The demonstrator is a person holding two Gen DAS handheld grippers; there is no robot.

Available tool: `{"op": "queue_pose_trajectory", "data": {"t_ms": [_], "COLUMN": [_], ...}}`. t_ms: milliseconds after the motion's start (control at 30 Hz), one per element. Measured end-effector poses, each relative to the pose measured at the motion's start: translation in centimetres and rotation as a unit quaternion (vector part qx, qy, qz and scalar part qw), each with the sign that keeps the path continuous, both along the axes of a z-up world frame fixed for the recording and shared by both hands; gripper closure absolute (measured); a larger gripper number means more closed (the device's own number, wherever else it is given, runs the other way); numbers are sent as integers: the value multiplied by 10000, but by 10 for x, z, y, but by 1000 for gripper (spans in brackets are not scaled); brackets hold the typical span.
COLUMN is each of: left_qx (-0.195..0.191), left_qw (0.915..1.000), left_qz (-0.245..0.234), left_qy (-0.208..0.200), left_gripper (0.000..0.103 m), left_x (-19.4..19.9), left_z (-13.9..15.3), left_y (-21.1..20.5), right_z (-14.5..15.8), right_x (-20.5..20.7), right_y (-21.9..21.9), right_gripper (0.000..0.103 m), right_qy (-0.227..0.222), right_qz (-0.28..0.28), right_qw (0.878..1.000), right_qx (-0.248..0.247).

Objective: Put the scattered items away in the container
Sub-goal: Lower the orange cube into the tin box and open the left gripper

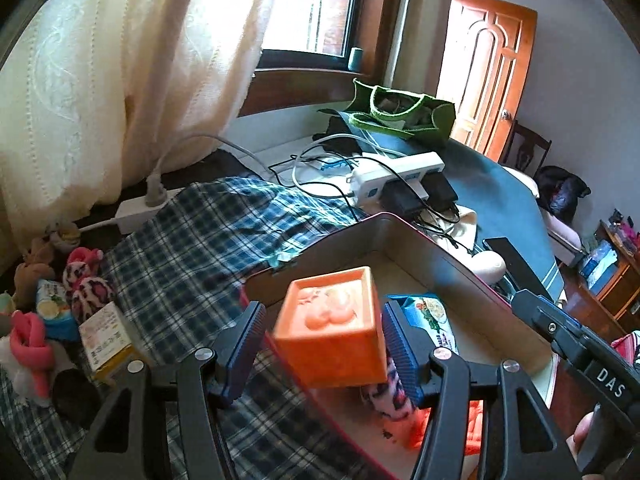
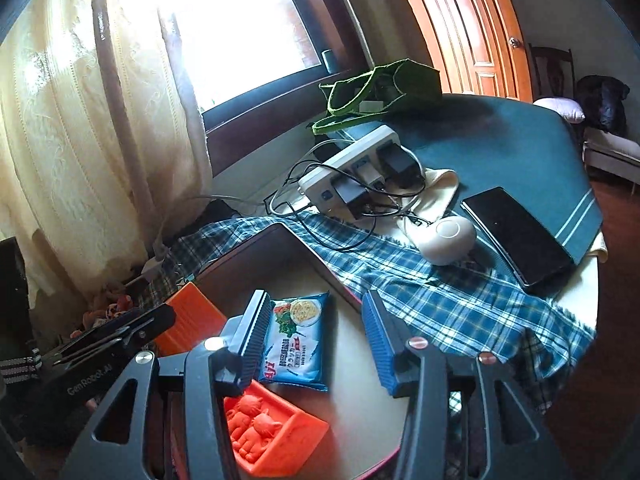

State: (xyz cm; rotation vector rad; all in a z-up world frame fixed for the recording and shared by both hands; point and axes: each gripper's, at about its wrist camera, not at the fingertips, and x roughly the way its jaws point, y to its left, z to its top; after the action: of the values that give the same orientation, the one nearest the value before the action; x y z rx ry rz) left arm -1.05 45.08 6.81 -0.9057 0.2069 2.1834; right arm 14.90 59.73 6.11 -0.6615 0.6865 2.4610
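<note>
A container [image 1: 404, 226] with a pink rim lies on the plaid cloth. Inside it are a blue noodle packet [image 2: 296, 340], an orange cat mould [image 2: 272, 432] and a leopard-print plush [image 1: 390, 398]. My left gripper [image 1: 324, 340] hovers over the container's near rim. An orange cube-shaped block [image 1: 332, 332] sits blurred and tilted between its open fingers, with a gap at the left pad. Above the container floor, my right gripper [image 2: 316, 316] is open and empty. To the left lie a leopard plush [image 1: 86, 280], a pink knotted toy [image 1: 30, 336], a small box [image 1: 106, 340] and a snack packet [image 1: 52, 304].
Behind the container lie a power strip [image 2: 348, 164] with chargers and tangled cables, a green bag [image 2: 380, 92], a white round device [image 2: 448, 240] and a black phone [image 2: 520, 232]. A curtain [image 1: 100, 80] hangs at the left, under the window.
</note>
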Motion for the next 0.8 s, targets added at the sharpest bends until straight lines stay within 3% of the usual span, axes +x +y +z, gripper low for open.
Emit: {"op": "queue_pose_trajectory", "data": {"t_ms": [367,800], "left_qx": [79,130], "left_qw": [9994,9977], "left_qz": [323,651], "left_qy": [9,-120], "left_gripper": [41,41], "left_x": [-4,-2], "left_z": [12,12], "left_y": [-48,-121], "right_z": [4,1], "right_x": [-7,-43], "right_y": [-20,-67], "right_gripper": [50,30], "right_qy": [-94,-978], "right_qz": [242,1011], "right_qw": [9995,9874], "right_qx": [194,726]}}
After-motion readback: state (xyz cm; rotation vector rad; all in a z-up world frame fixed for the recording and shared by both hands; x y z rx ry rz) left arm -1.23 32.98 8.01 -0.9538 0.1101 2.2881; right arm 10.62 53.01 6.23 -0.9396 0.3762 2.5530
